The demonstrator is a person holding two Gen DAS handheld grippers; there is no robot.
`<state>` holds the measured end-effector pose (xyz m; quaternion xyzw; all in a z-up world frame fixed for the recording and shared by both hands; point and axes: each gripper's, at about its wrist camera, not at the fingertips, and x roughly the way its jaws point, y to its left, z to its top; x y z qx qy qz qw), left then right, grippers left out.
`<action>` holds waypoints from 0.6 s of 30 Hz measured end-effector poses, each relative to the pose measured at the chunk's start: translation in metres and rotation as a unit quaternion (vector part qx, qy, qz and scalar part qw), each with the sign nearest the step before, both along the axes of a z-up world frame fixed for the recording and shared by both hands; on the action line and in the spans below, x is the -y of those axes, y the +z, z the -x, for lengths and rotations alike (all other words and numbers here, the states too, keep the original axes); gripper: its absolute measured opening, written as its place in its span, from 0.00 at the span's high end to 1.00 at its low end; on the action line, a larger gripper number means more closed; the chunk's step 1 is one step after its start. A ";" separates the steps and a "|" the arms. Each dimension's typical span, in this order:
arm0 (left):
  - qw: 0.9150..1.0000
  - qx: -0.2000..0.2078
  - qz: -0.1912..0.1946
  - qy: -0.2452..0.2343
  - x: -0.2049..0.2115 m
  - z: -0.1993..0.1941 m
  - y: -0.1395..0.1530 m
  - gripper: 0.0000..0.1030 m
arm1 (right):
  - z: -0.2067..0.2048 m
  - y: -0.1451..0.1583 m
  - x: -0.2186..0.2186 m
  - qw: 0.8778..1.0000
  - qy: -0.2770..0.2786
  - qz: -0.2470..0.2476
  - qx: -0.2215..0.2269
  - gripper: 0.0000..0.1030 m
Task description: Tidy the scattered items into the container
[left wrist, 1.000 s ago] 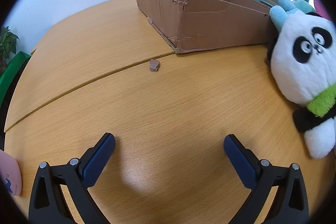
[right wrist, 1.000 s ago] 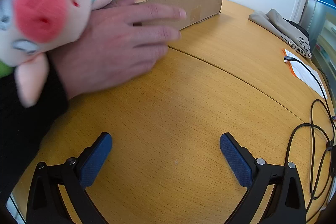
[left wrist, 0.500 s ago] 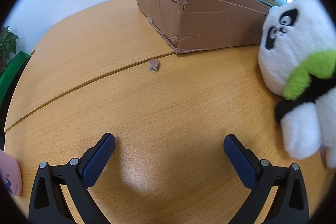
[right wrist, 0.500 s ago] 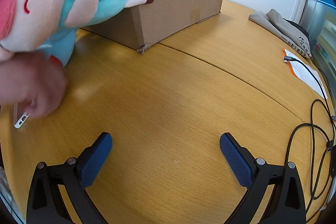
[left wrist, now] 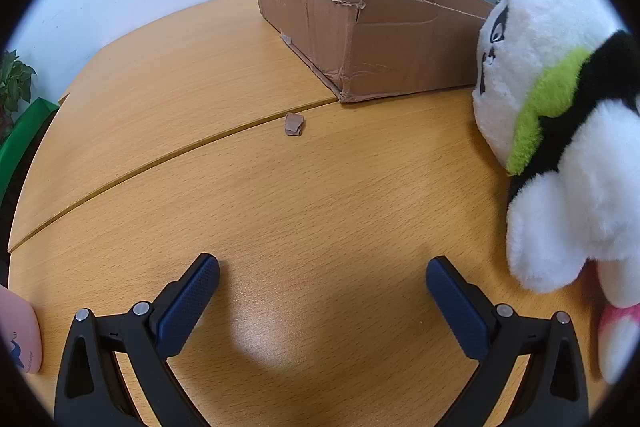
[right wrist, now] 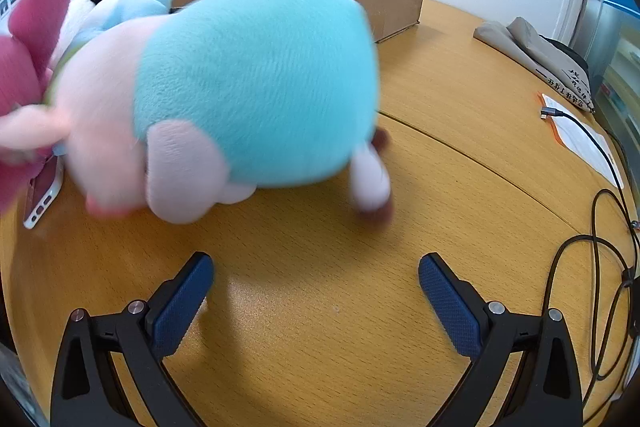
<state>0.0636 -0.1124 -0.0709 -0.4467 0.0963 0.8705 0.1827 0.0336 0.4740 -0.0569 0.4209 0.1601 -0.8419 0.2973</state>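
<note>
Both claws are just parked wide open with nothing in them, left claw [left wrist: 322, 301] and right claw [right wrist: 314, 297] each sitting low over bare wood, so I'd say we're at the very start: nothing picked yet. Biggest thing going is the counter [left wrist: 280, 211], a light wooden top with a seam running across it. Next is the cardboard box [left wrist: 372, 39], a low open tray toward the far edge; it looks empty from what I can see, though part of the inside is hidden. Then the toys: a blue-and-pink pig plush [right wrist: 240, 99] right in front of the right claw, blurry, looks like it's touching the counter, and a panda plush [left wrist: 560, 131] with a green scarf at the right side of the left view, near the box's corner. My guess for the next move: right claw goes forward, closes on the pig's soft body, and lifts it over the box wall. Smallest bit is a cardboard scrap [left wrist: 294, 124] lying by the seam.
</note>
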 end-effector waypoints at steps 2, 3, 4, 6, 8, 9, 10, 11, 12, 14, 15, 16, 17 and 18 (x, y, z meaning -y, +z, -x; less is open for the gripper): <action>1.000 0.000 0.000 0.000 0.001 0.000 0.000 0.00 | 0.000 0.000 0.000 1.000 0.000 0.000 0.000 0.00; 1.000 0.000 0.000 0.000 0.001 0.001 0.000 0.00 | 0.000 0.000 0.000 1.000 0.000 0.000 0.000 0.00; 1.000 0.000 0.000 0.000 0.000 0.000 0.000 0.00 | 0.000 0.000 0.000 1.000 0.000 0.000 0.000 0.00; 1.000 0.000 0.000 0.000 0.001 0.001 0.000 0.00 | 0.000 0.000 0.000 1.000 0.000 0.000 0.000 0.00; 1.000 0.000 0.000 0.000 0.001 0.001 0.001 0.00 | 0.000 0.000 0.000 1.000 0.000 0.000 0.000 0.00; 1.000 0.000 0.000 0.000 0.001 0.001 0.001 0.00 | 0.000 0.000 0.000 1.000 0.000 0.000 0.000 0.00; 1.000 0.000 0.000 0.000 0.002 0.002 0.001 0.00 | 0.000 0.000 0.000 1.000 0.000 0.000 0.000 0.00; 1.000 0.000 0.000 0.000 0.002 0.001 0.001 0.00 | 0.000 0.000 0.000 1.000 0.000 0.000 0.000 0.00; 1.000 0.000 0.000 -0.001 0.002 0.002 0.002 0.00 | 0.000 0.000 0.000 1.000 0.000 0.000 0.000 0.00; 1.000 0.000 0.000 -0.001 0.002 0.002 0.002 0.00 | 0.000 0.000 0.000 1.000 0.000 0.000 0.000 0.00; 1.000 0.000 0.000 -0.001 0.002 0.002 0.001 0.00 | 0.000 0.000 0.000 1.000 0.000 0.000 0.000 0.00; 1.000 0.000 0.000 -0.001 0.002 0.001 0.001 0.00 | 0.000 0.000 0.000 1.000 0.000 0.000 0.000 0.00; 1.000 0.000 0.000 -0.001 0.002 0.002 0.002 0.00 | 0.000 0.000 0.000 1.000 0.000 0.000 0.000 0.00; 1.000 0.000 0.000 -0.001 0.003 0.002 0.002 0.00 | 0.000 0.000 0.000 1.000 0.000 0.000 0.000 0.00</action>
